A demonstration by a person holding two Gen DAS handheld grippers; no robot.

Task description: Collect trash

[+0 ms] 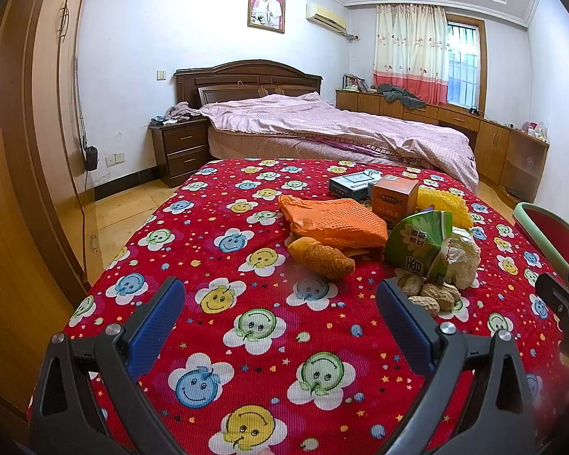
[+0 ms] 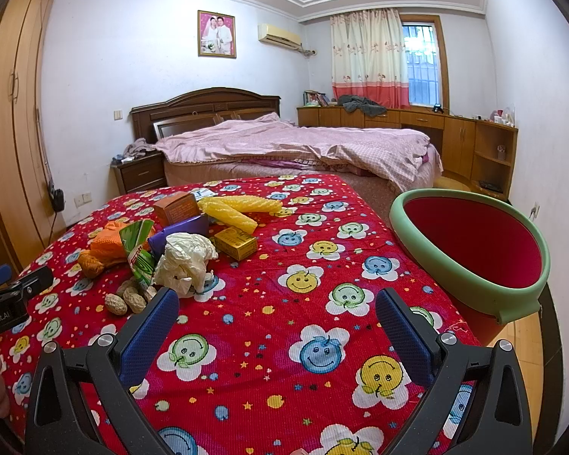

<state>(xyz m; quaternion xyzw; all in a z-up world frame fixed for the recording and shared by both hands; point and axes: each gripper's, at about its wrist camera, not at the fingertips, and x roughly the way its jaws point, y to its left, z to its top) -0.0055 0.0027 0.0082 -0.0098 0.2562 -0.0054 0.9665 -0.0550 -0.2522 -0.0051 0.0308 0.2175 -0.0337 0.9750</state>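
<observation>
A pile of trash lies on the red smiley-flower cloth (image 1: 246, 265): an orange bag (image 1: 334, 220), an orange net roll (image 1: 320, 256), a green packet (image 1: 421, 239), crumpled white paper (image 1: 461, 252), peanuts (image 1: 430, 294), an orange box (image 1: 394, 193) and yellow foam net (image 1: 444, 204). My left gripper (image 1: 280, 303) is open and empty, just in front of the pile. My right gripper (image 2: 277, 311) is open and empty, right of the crumpled paper (image 2: 187, 256) and peanuts (image 2: 127, 301). A red bin with a green rim (image 2: 470, 250) stands at the table's right edge.
A yellow box (image 2: 237, 242), a purple wrapper (image 2: 178, 233) and a blue-white box (image 1: 354, 182) lie in the pile. Behind the table is a bed with a pink quilt (image 2: 284, 144). A wardrobe (image 1: 30, 151) is on the left, cabinets (image 2: 466, 140) on the right.
</observation>
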